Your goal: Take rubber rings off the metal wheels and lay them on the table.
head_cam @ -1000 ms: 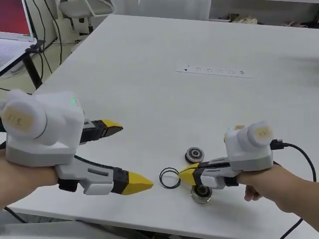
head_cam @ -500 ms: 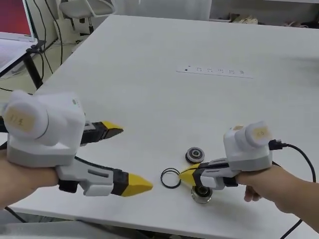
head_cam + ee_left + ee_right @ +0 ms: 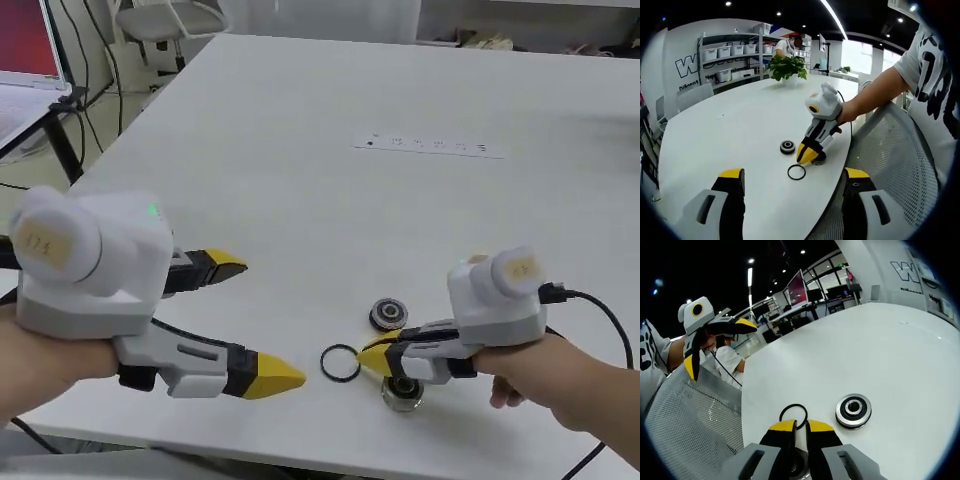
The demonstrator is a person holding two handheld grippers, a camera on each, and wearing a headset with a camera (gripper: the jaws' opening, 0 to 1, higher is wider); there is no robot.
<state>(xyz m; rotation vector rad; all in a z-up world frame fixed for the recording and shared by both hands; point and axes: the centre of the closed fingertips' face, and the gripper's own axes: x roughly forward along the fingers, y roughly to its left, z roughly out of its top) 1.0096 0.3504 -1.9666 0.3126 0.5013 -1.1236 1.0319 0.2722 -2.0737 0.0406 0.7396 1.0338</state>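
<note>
White table with little on it: one rubber ring already lies flat near the front edge. Just right of it the right gripper, jaws pressed together and empty, hovers over a wheel that looks bare. The farther wheel seems to carry its dark ring, so I think half is left. The left gripper is spread wide, holding nothing.

- A white power strip lies flat, on its own.
- A leafy potted plant stands upright.
- White bins sit on wall shelves.
- A grey office chair stands beyond.
</note>
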